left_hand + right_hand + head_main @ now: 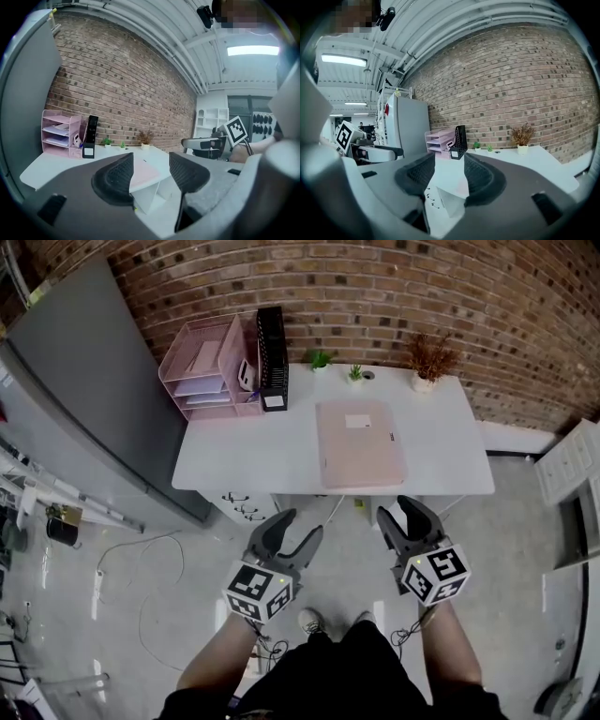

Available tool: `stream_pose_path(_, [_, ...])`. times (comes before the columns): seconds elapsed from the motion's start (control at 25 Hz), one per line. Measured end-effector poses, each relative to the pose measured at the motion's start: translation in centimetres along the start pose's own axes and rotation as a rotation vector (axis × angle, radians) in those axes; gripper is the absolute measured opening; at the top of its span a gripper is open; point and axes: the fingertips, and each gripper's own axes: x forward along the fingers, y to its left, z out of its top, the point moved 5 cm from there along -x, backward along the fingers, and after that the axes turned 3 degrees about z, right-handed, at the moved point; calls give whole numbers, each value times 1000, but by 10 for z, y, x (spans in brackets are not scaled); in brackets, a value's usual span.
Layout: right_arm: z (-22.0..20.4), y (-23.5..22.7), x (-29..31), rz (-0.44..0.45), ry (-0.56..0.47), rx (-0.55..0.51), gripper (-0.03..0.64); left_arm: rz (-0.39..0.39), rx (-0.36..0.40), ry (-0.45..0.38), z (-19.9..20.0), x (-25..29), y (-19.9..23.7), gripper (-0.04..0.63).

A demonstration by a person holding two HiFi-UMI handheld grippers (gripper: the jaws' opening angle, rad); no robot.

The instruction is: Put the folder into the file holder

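Closest in, the left tool (296,527) and the right tool (401,512) hang side by side over the floor (141,615), just short of the counter (248,460). Both have their jaws spread wide, nothing between them, touching nothing. Beyond them the pink folder (361,444) lies flat on the counter near its front edge, clear of both tools. At the back left the black file holder (273,352) stands upright just beside the pink tray stack (202,371), with three small potted plants (430,360) lined up along the brick wall (375,287).
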Motion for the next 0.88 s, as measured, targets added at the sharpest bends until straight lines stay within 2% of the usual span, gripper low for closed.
stream_pose_path(0.4, [-5, -34, 44, 9, 22, 43, 245, 18, -32, 41, -9, 36, 28, 254])
stream_pose_path(0.88, [-22, -140, 111, 21, 82, 138, 261, 67, -78, 126, -21, 140, 58, 258])
